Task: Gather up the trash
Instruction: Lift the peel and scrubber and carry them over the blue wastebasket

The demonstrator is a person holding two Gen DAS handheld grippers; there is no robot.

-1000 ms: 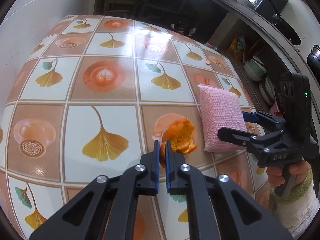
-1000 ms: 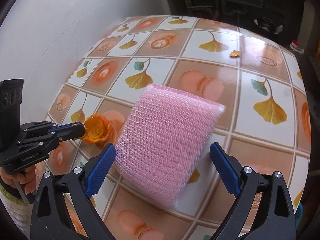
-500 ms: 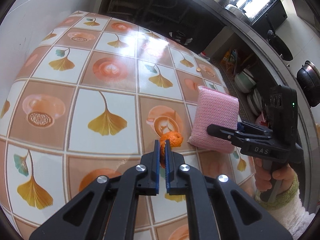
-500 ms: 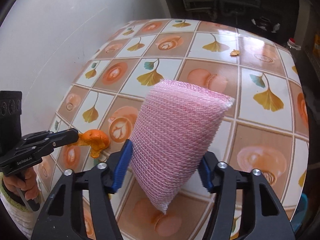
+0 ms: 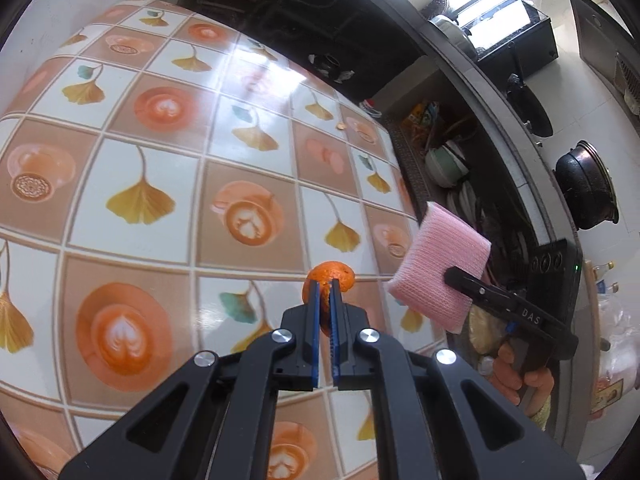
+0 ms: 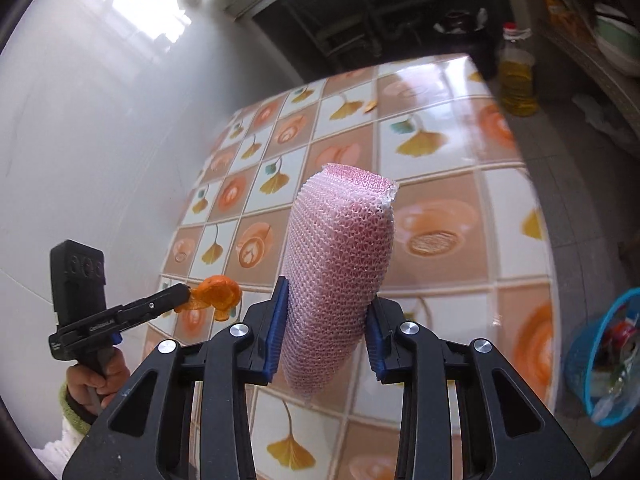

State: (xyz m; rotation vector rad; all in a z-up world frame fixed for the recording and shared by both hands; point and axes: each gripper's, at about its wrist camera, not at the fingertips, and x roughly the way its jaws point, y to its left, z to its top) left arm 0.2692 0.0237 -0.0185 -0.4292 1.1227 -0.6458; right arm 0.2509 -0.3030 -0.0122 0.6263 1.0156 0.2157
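Note:
An orange peel [image 5: 331,271] hangs above the tiled table [image 5: 160,240], pinched at the tips of my left gripper [image 5: 329,286], which is shut on it. To its right, my right gripper [image 5: 456,276] holds a pink mesh sponge [image 5: 438,268] in the air near the table's right edge. In the right wrist view the sponge [image 6: 340,248] stands on end between the blue pads of the right gripper [image 6: 326,312]. Its jaws are still closing and squeeze the sponge's lower half. The left gripper [image 6: 182,294] with the peel [image 6: 218,294] is at the left.
A blue basket [image 6: 576,364] holding trash sits on the floor beyond the table's right edge. A small peel scrap [image 6: 370,106] lies near the far edge of the table. An oil bottle [image 6: 516,80] stands past the far corner. A white wall [image 6: 100,140] runs along the left.
The right gripper closed on the pink sponge and lifted it off the table, tilting it on end. The left gripper rose with the orange peel, which has left the table.

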